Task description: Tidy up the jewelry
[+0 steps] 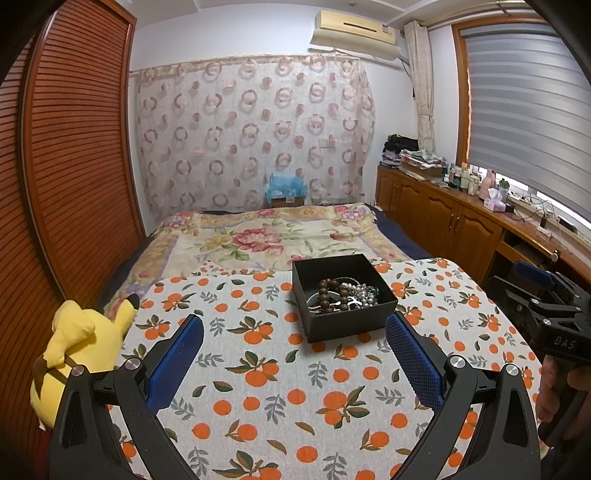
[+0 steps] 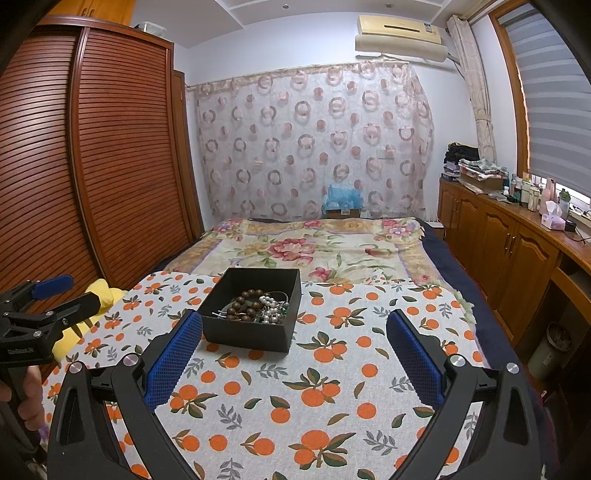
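Jewelry (image 1: pixel 341 293) fills a black box (image 1: pixel 354 321) near the tablecloth's (image 1: pixel 258 369) far edge; both grippers (image 1: pixel 295 354) (image 2: pixel 295 354) hover spread, empty.

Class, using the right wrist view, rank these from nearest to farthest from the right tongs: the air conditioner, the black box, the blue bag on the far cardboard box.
1. Black box, just ahead, left of centre on the tablecloth.
2. Blue bag, beyond the bed.
3. Air conditioner, high on the far wall.
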Demonstrator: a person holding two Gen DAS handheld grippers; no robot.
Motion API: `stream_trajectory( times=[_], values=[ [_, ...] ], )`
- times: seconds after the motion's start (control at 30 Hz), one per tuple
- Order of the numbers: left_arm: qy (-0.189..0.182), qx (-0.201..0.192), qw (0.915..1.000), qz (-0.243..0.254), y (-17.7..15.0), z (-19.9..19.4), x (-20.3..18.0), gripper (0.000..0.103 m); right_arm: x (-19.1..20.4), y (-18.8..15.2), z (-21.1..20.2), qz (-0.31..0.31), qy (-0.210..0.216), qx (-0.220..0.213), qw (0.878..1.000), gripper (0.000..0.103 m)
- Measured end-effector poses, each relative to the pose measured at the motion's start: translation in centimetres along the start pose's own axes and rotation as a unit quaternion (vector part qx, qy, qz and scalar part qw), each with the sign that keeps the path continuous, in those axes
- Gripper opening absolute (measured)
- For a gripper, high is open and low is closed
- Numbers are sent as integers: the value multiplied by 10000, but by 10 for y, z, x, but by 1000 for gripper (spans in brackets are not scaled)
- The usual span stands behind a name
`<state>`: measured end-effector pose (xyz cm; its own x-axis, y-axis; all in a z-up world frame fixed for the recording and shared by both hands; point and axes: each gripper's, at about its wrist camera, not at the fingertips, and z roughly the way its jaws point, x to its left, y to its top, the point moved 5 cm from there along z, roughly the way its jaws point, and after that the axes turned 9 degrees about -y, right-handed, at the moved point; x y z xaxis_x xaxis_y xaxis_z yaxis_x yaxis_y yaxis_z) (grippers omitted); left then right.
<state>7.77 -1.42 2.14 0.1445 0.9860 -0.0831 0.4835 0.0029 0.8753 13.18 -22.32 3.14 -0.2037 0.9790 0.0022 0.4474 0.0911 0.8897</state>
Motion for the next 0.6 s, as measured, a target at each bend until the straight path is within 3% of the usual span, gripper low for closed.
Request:
stream_trajectory(
  times=[0.6],
  values=[
    [8,1,10000,3,-2,-1,0,95,-1,-1,1,9,1,5,10000,100]
  ],
)
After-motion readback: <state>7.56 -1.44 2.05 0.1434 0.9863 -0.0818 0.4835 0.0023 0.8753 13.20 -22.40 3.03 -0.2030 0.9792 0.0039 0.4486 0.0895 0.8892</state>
